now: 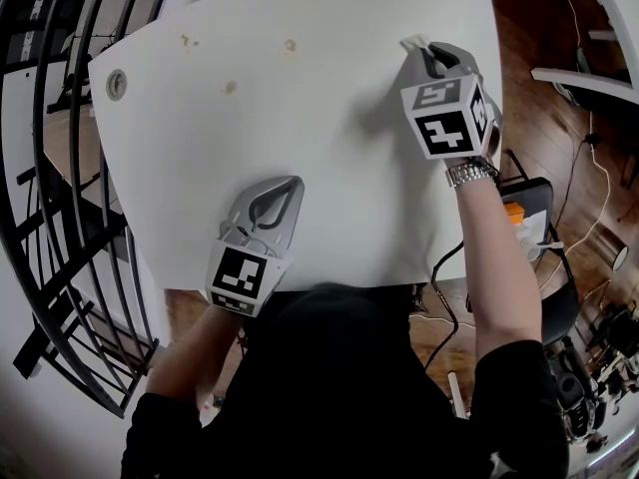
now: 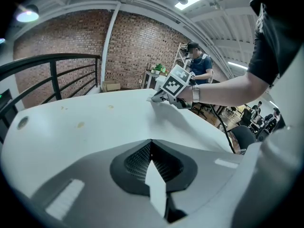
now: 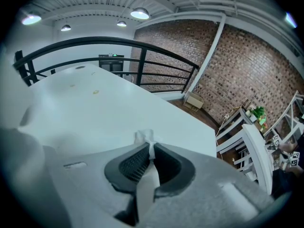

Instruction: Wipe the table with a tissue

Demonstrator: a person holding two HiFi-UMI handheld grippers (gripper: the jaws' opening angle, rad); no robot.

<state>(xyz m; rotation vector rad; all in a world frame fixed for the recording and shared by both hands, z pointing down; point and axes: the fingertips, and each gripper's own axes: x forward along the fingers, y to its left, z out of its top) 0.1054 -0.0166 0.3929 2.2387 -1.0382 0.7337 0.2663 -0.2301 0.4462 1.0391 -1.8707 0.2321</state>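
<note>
The white table stands beside a black railing, and the person leans over it with one gripper in each hand.

The right gripper is stretched out to the far right part of the table top. Its two jaws are pressed together on a small white tissue. In the right gripper view a crumpled tuft of the tissue comes out just past the tips of the right gripper, and it is low over the white surface. From the head view the tissue seems to touch the table, but I cannot tell this for sure. A metal watch is on the wrist of this arm.

The left gripper is near the edge of the table that is closest to the person, well apart from the other one. In its own view the tips of the left gripper meet, and nothing is between them.

Some small brownish stains are on the far left part of the table; from the left gripper view I see them too. They are well apart from the tissue. A round hole with a grey ring is near the left edge. Behind the table there is a brick wall.
</note>
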